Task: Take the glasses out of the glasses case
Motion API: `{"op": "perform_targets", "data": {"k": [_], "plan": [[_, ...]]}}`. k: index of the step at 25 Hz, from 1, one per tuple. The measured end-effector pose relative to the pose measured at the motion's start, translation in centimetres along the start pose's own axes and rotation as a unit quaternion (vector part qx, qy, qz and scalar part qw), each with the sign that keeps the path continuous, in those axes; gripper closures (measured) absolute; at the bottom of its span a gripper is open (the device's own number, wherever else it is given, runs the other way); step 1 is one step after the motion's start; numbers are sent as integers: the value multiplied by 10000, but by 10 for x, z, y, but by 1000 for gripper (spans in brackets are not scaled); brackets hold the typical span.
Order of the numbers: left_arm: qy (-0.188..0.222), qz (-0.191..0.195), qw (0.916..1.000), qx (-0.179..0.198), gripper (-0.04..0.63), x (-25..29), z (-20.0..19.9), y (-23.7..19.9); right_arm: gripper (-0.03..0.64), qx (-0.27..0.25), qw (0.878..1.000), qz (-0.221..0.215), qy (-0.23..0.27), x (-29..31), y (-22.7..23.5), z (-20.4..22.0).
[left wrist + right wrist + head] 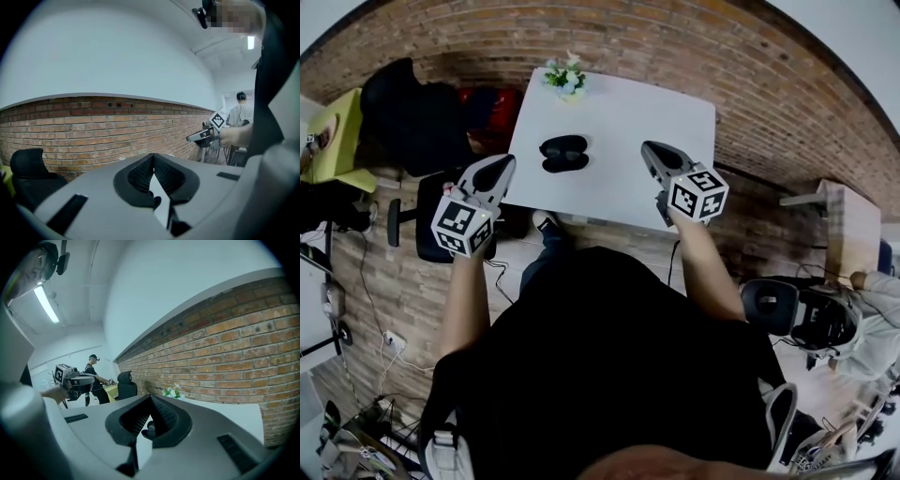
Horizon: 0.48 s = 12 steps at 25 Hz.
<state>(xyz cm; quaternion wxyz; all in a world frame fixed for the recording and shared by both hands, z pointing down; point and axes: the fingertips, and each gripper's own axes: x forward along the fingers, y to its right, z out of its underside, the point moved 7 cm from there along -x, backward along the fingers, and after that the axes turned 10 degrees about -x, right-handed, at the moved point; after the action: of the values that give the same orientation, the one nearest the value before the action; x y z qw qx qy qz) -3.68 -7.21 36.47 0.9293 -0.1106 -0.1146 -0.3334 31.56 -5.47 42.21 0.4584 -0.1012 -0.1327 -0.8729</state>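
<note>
— How far along are you?

— Hardly begun, I'd judge. Nearest me, my left gripper (500, 172) and my right gripper (654, 152) hang over the near edge of the white rectangular table (666, 112). They are well apart and touch nothing.

— And the jaws?

— Each gripper's own view shows its ribbed black jaws pressed together at the tips, with nothing pinched between them.

— Where is the case?

— The black rounded glasses case (563, 154) lies on the table beyond the grippers and between them, nearer my left one. It shows as two dark lobes, one just behind the other, so it may lie open, but I cannot tell. I see no glasses.

— So what is left?

— All of it, as I read it: reach in, steady the case with one gripper, lift the glasses out with the other.

— Count for me.

— Two grippers, one case, one table. At the far edge there is one small bunch of white flowers with green leaves (565, 77), and behind it the red brick wall (694, 47).
</note>
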Motion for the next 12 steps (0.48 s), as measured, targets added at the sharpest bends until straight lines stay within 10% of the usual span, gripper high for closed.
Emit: {"op": "perform_targets", "data": {"k": [12], "plan": [[3,70,9999,-85,584,11,-1,-42,601,37,9999,26,-149,43,3,-4]]}}
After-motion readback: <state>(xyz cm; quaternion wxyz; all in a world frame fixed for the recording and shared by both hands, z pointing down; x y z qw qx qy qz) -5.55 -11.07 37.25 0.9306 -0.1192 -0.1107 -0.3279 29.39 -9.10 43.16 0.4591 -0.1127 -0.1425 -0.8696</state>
